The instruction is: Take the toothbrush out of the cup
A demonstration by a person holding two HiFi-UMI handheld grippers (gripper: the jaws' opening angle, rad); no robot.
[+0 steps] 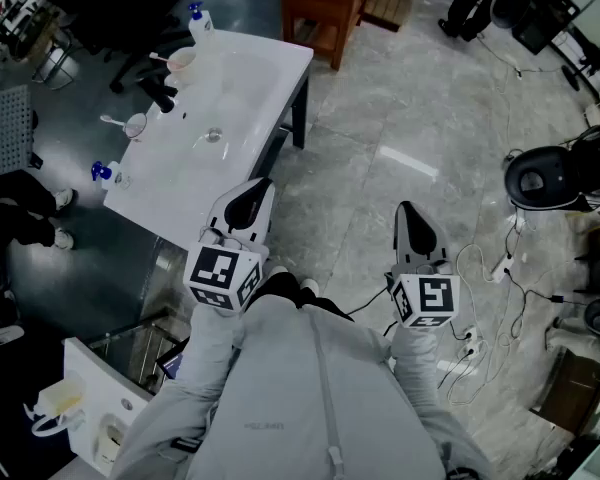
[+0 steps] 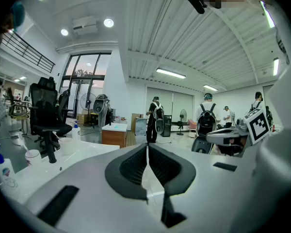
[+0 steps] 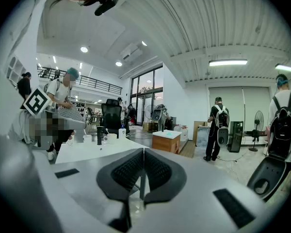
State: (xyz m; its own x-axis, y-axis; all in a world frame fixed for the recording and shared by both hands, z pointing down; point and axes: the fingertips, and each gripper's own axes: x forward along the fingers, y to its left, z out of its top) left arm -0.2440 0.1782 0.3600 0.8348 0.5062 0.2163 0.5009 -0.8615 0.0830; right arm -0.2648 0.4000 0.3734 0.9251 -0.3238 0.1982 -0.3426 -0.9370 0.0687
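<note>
Nearest the camera, the left gripper [image 1: 252, 200] and the right gripper [image 1: 410, 220] are held side by side over the grey tiled floor [image 1: 380, 118], both roughly level. Each gripper's jaws are pressed together with nothing between them, as the left gripper view and the right gripper view confirm. The left gripper's tip sits just off the near edge of the white table [image 1: 250, 78]; the right gripper is well apart from it. On the table, 1 near cup [image 1: 135, 125] holds a pale handle [image 1: 111, 120] that leans out to the left. Past it stands a black faucet [image 1: 160, 93]. Beyond the faucet, the far cup [image 1: 182, 61] holds a toothbrush [image 1: 158, 57], also leaning left. 2 blue-capped bottles stand at opposite ends of the table, 1 close [image 1: 108, 173] and 1 distant [image 1: 198, 20]. Neither gripper touches either cup. A wooden cabinet [image 1: 325, 3] stands beyond the table.
</note>
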